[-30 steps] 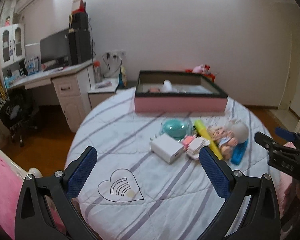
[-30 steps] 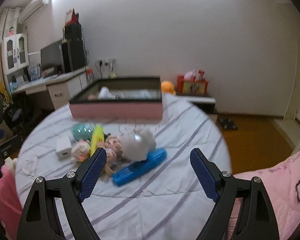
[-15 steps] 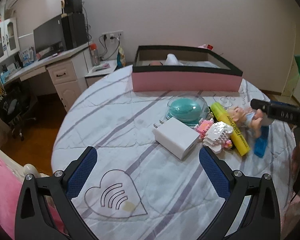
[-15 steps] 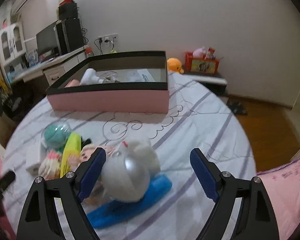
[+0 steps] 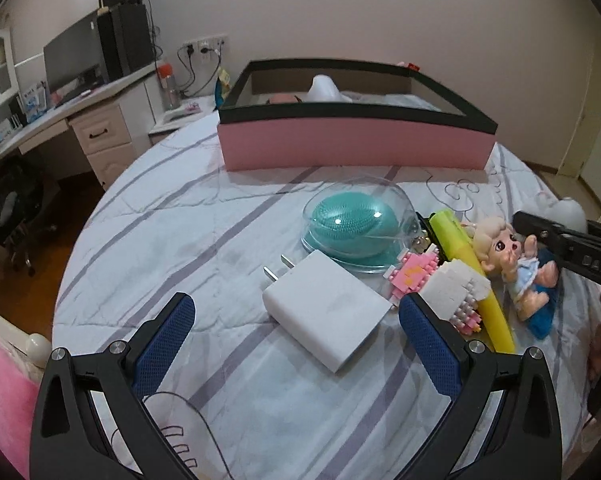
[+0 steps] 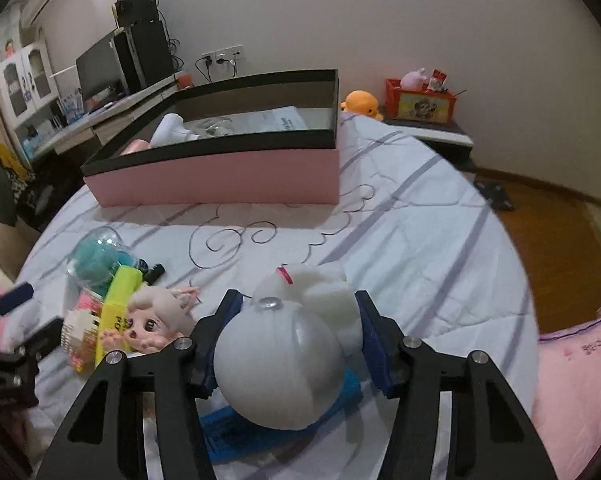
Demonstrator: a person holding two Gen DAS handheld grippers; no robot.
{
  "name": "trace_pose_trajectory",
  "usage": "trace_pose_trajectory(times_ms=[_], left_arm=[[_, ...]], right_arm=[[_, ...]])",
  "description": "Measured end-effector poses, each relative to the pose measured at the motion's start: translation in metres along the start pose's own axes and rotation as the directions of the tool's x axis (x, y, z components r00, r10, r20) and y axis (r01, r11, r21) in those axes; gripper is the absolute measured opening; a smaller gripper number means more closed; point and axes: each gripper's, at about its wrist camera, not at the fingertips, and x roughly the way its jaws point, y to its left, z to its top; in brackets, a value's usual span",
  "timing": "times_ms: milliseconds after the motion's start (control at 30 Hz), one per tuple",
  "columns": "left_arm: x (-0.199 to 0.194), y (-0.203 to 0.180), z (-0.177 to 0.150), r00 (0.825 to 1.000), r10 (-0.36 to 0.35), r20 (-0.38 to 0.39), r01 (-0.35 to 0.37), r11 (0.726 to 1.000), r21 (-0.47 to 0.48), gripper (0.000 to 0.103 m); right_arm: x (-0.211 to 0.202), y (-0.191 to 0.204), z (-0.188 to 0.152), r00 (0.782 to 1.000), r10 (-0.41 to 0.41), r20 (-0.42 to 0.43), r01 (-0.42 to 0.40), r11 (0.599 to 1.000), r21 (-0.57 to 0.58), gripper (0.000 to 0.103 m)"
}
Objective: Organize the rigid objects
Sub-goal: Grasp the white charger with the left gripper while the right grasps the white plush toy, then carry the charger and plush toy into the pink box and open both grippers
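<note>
So the right gripper [image 6: 296, 316] is closing its blue-padded jaws around the round white plastic toy with the silver button and red tag [image 6: 284, 364], which sits on a blue plastic case [image 6: 240, 432] on the striped quilt, presumably so it can go into the open pink box with the black rim [image 6: 220, 176] behind the pile; the pads look right against its sides, but I can't tell if they're actually pressing. The left gripper [image 5: 296, 332] hangs wide open and empty over the white wall charger [image 5: 324, 308], probably the next pick. Only readable writing is "FO" on the yellow highlighter [image 6: 116, 312].
</note>
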Motion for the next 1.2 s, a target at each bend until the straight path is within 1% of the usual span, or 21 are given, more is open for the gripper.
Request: trace_pose_trajectory(times_ms=[133, 233, 367, 400, 433, 467, 500, 567, 633, 767, 867, 967, 1033, 1100, 1133, 1200], left_arm=[[0.006, 0.0, 0.0, 0.999, -0.001, -0.033, 0.001, 1.0, 0.004, 0.103], [0.015, 0.004, 0.0, 0.997, -0.009, -0.076, 0.008, 1.0, -0.017, 0.103], [0.016, 0.01, 0.002, 0.997, -0.018, -0.075, 0.015, 0.999, -0.045, 0.102], [0.015, 0.011, 0.002, 0.997, -0.018, -0.068, 0.014, 0.999, -0.046, 0.1], [0.013, 0.011, 0.001, 0.998, -0.015, -0.061, 0.013, 0.999, -0.045, 0.088], [0.011, 0.011, 0.001, 0.999, -0.015, -0.049, 0.013, 0.999, -0.042, 0.068], [0.009, 0.012, 0.001, 0.999, -0.02, -0.036, 0.018, 0.999, -0.036, 0.065], [0.008, 0.012, 0.0, 0.999, -0.024, -0.033, 0.024, 1.0, -0.004, 0.064], [0.006, 0.015, -0.001, 0.999, -0.025, -0.024, 0.024, 1.0, -0.012, 0.064], [-0.001, 0.016, -0.003, 1.0, 0.007, 0.001, -0.007, 1.0, -0.018, 0.064], [-0.015, 0.018, -0.004, 0.999, 0.003, 0.038, -0.002, 1.0, -0.025, 0.064], [-0.035, 0.018, 0.0, 0.996, 0.006, 0.094, -0.003, 1.0, -0.03, 0.064], [-0.054, 0.018, 0.004, 0.988, 0.01, 0.153, -0.003, 0.999, -0.046, 0.064], [-0.077, 0.016, 0.008, 0.975, -0.003, 0.224, 0.014, 0.999, -0.049, 0.064], [-0.084, 0.014, 0.009, 0.969, -0.003, 0.248, 0.015, 0.999, -0.049, 0.064], [-0.106, 0.01, 0.014, 0.948, 0.0, 0.317, 0.012, 0.999, -0.035, 0.064]], right_arm=[[-0.003, -0.008, -0.003, 1.0, 0.002, 0.009, -0.002, 0.999, 0.036, 0.057], [0.0, -0.008, -0.002, 1.0, -0.002, -0.005, 0.003, 1.0, 0.029, 0.057], [0.004, -0.007, 0.0, 1.0, -0.005, -0.018, 0.005, 1.0, 0.023, 0.057], [0.005, -0.008, 0.0, 1.0, -0.001, -0.023, 0.002, 1.0, 0.026, 0.057], [0.006, -0.009, 0.0, 1.0, 0.003, -0.026, -0.002, 1.0, 0.029, 0.057], [0.006, -0.009, 0.0, 1.0, 0.005, -0.024, -0.005, 1.0, 0.03, 0.057], [0.005, -0.009, -0.001, 1.0, 0.007, -0.022, -0.006, 1.0, 0.029, 0.057], [0.004, -0.007, -0.001, 1.0, 0.005, -0.015, -0.004, 1.0, 0.022, 0.057], [0.0, -0.004, -0.002, 1.0, 0.003, 0.003, -0.003, 1.0, 0.009, 0.057], [-0.014, -0.001, -0.004, 0.998, -0.001, 0.068, 0.001, 1.0, 0.001, 0.057], [-0.026, 0.001, -0.009, 0.995, -0.002, 0.103, 0.001, 1.0, 0.011, 0.057], [-0.04, 0.008, -0.011, 0.991, 0.008, 0.133, -0.01, 1.0, 0.012, 0.057], [-0.05, 0.014, -0.01, 0.987, 0.013, 0.159, -0.013, 1.0, 0.003, 0.057], [-0.065, 0.024, -0.008, 0.98, 0.022, 0.197, -0.02, 1.0, -0.013, 0.057], [-0.071, 0.028, -0.006, 0.977, 0.025, 0.211, -0.021, 1.0, -0.02, 0.057], [-0.087, 0.04, -0.003, 0.966, 0.035, 0.256, -0.026, 0.999, -0.04, 0.057]])
